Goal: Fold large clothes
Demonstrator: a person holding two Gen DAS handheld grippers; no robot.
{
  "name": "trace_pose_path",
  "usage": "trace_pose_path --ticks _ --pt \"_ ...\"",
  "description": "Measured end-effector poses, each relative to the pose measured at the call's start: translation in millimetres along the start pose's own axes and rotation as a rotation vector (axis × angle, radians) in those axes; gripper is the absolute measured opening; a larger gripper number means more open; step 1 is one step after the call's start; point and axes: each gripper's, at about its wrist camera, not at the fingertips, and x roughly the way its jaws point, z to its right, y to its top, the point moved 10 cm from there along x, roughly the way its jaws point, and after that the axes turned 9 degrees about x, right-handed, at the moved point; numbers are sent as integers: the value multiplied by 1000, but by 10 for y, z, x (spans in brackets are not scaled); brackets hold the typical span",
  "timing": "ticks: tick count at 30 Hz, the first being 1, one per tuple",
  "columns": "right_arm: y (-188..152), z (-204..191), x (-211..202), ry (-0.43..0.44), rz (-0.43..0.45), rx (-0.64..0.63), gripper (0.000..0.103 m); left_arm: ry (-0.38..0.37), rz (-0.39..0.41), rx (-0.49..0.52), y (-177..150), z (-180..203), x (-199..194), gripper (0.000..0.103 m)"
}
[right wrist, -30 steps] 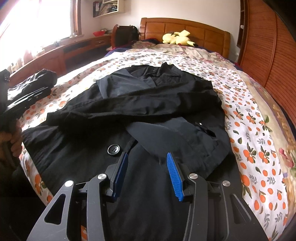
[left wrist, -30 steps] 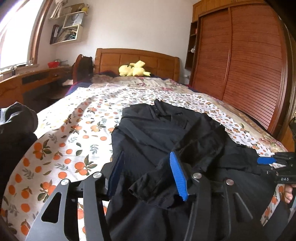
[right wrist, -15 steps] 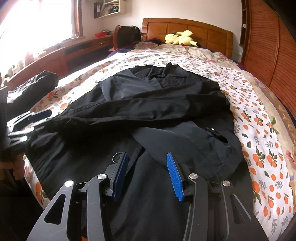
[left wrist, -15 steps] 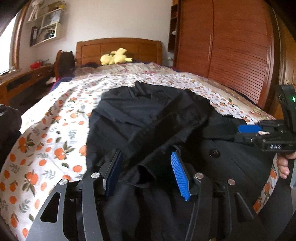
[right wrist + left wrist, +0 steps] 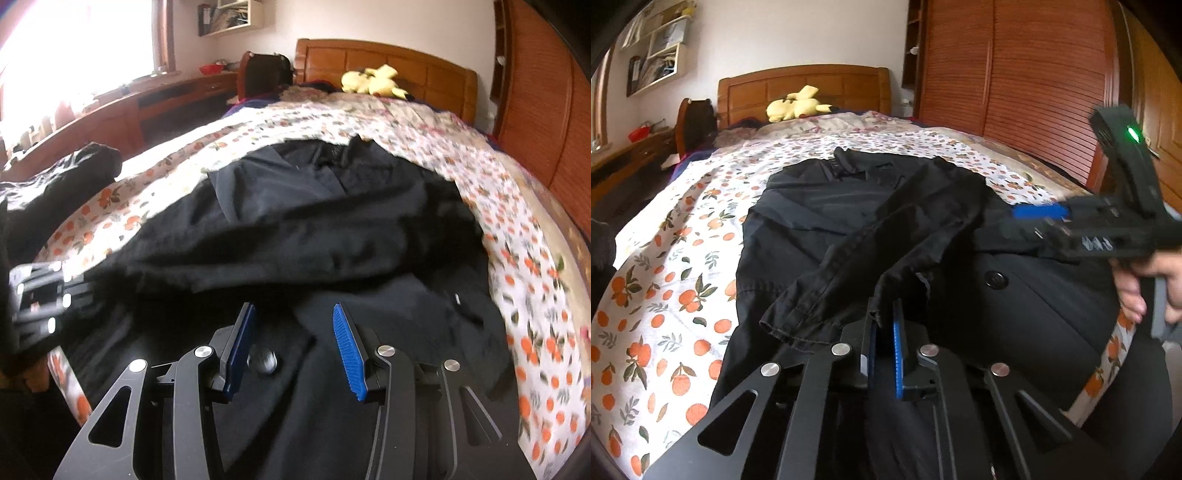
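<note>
left gripper (image 5: 884, 332) clamped on the black coat's (image 5: 871, 221) sleeve cuff (image 5: 827, 314), pads nearly hidden by cloth. right gripper (image 5: 293, 350) parted above blurred coat front, gripping nothing.

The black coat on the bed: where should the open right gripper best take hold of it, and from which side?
Probably the front edge beside the button of the black coat. The right gripper could come from the foot of the bed, where that flat fabric edge is reachable.
</note>
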Motion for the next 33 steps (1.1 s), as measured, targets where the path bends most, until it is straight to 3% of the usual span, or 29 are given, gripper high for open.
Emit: trace_pose_path --ticks 8,15,18,24,26,30,32,33 --pt "221 -166 425 2 -27 -20 42 -6 -38 25 -147 39 5 6" --pt "21 -264 840 11 -141 -39 42 -1 -43 10 -218 -20 -37 6" --pt "-39 -314 889 9 -153 -68 49 3 -45 4 -234 -37 -63 6" --pt "-36 -319 742 18 -126 -71 49 34 -34 -1 -221 -59 -190 11" --pt "-27 -305 604 31 -102 -63 49 61 -19 -7 -225 -79 -274 33" --pt "-74 -211 270 43 -59 -68 50 97 -1 -22 -247 -90 -437 48" --pt "-123 -126 102 45 -43 -65 50 113 3 -36 -252 -91 -491 65" --pt "-149 -79 28 44 -37 -62 50 122 5 -42 -254 -87 -523 67"
